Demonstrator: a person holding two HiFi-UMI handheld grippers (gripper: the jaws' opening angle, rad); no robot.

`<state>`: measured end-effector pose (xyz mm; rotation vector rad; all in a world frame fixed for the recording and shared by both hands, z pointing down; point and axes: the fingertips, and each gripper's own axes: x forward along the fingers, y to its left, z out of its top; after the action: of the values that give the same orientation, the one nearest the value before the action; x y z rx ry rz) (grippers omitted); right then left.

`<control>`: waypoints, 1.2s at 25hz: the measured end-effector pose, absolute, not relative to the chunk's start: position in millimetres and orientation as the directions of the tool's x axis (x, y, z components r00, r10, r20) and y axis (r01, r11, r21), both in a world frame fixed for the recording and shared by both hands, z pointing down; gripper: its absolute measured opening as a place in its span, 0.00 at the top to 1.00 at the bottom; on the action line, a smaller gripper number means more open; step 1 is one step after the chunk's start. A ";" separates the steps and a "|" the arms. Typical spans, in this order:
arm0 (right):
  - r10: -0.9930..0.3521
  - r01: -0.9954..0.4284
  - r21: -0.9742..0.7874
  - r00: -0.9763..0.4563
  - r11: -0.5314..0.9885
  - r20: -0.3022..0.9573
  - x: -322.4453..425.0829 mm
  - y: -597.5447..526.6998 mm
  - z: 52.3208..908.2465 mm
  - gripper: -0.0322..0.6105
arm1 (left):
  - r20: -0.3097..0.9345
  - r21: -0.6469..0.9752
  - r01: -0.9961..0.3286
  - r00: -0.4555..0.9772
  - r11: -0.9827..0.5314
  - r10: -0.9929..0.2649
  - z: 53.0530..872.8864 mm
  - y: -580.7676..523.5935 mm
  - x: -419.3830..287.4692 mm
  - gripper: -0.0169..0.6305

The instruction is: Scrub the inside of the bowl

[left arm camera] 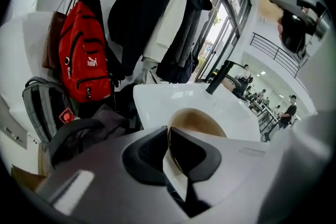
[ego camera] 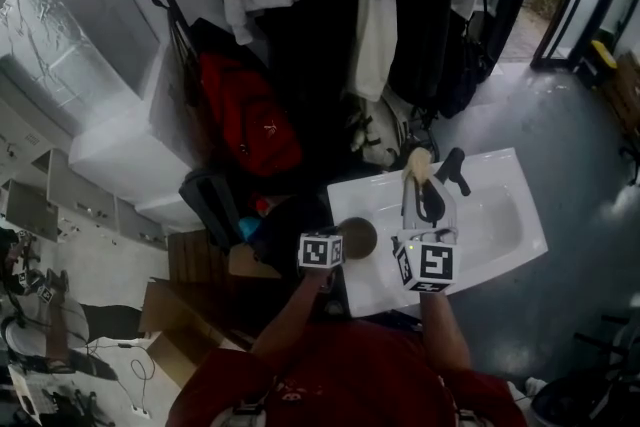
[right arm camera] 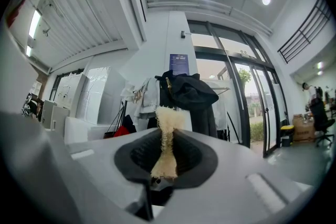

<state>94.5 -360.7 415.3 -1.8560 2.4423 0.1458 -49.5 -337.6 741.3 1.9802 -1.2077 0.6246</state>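
A brown bowl point(ego camera: 358, 237) sits at the left end of the white sink point(ego camera: 500, 215). In the left gripper view, the bowl point(left arm camera: 202, 122) shows its tan inside, and its near rim runs between the two dark pads. My left gripper point(left arm camera: 169, 148) is shut on that rim; in the head view it point(ego camera: 341, 242) reaches in from the left. My right gripper point(ego camera: 420, 187) hovers over the sink, pointing about level, shut on a beige fibrous scrubber point(ego camera: 417, 165). In the right gripper view, the scrubber point(right arm camera: 167, 136) stands pinched upright between the pads of the gripper point(right arm camera: 167, 155).
A black faucet point(ego camera: 452, 169) stands at the sink's back edge, also seen in the left gripper view as a faucet point(left arm camera: 220, 77). A red backpack point(ego camera: 245, 120), hanging clothes point(ego camera: 370, 5) and dark bags crowd the space left of and behind the sink. Cardboard boxes point(ego camera: 190, 315) lie lower left.
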 end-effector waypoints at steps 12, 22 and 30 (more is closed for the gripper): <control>-0.958 -0.966 0.030 -0.260 0.258 -0.119 97.7 -359.1 414.0 0.87 | 0.600 0.300 -0.901 0.434 -0.313 -0.672 679.4 -364.6 -43.7 0.94; -0.952 -0.964 0.033 -0.267 0.265 -0.151 94.5 -359.1 400.4 0.87 | 0.299 0.207 -0.923 0.375 -0.324 -0.878 538.8 -397.1 -53.2 0.94; -0.944 -0.961 0.024 -0.274 0.274 -0.184 92.7 -354.4 385.6 0.87 | 0.058 0.061 -0.940 0.340 -0.336 -0.939 442.6 -395.1 -53.4 0.94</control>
<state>92.7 -354.4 385.6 -1.8055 2.3979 0.1968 -53.4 -395.1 442.6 2.5020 -1.7591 0.0184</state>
